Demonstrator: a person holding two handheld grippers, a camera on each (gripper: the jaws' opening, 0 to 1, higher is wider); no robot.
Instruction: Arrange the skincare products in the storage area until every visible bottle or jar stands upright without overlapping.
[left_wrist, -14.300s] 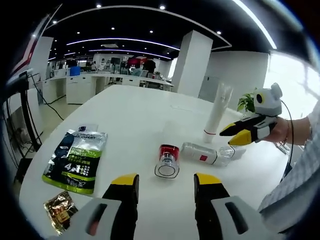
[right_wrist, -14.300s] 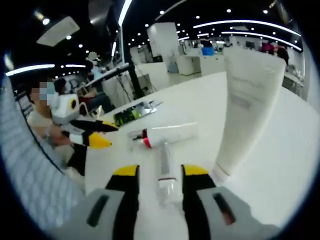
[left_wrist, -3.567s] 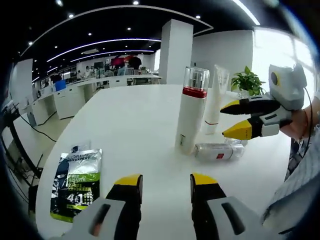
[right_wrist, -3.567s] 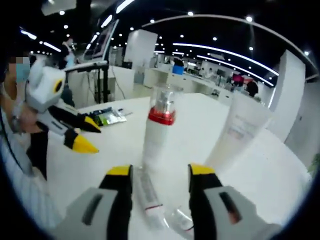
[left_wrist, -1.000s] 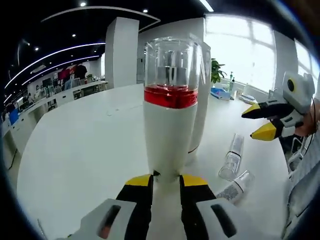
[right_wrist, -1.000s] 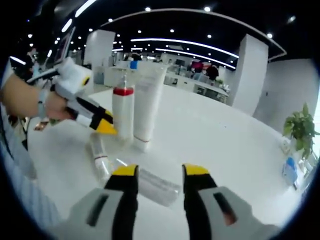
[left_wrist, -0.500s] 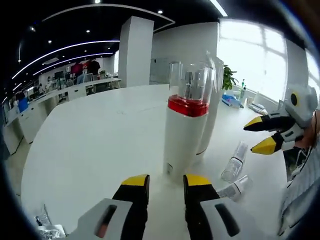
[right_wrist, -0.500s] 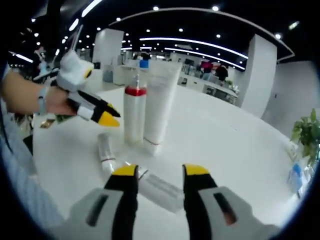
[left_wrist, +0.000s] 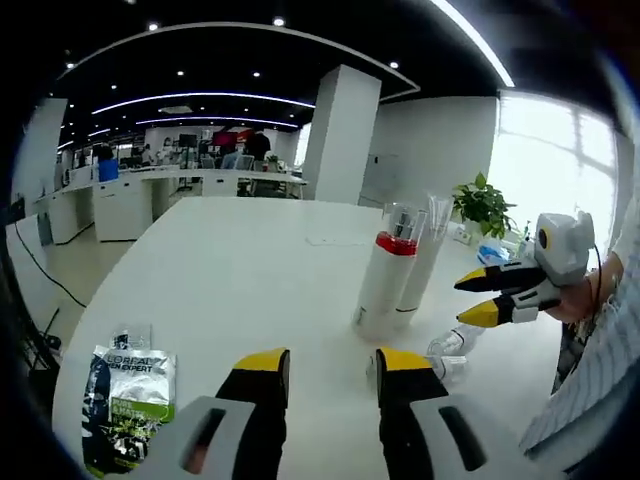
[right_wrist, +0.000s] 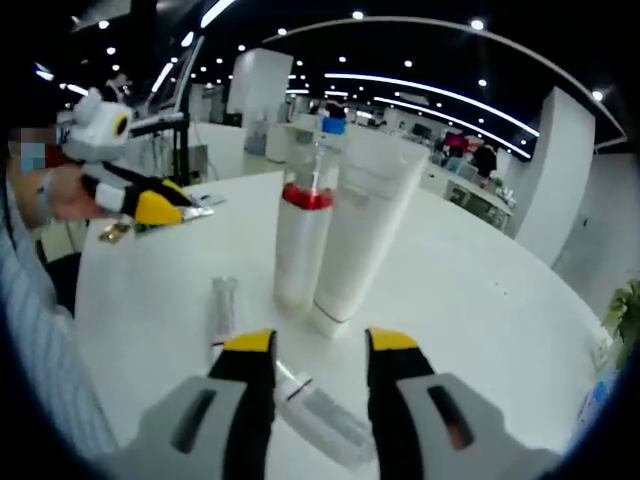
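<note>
An open-plan office: long white desks, ceiling light strips, broad white columns.

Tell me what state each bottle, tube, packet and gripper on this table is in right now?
Red-collared bottle: standing upright.
White tube: standing upright on its cap, right beside the bottle.
Small clear bottle: lying on its side.
Second clear bottle: lying on its side, between the right gripper's jaws.
Green packet: lying flat.
Left gripper: open, holding nothing.
Right gripper: open, not gripping.
</note>
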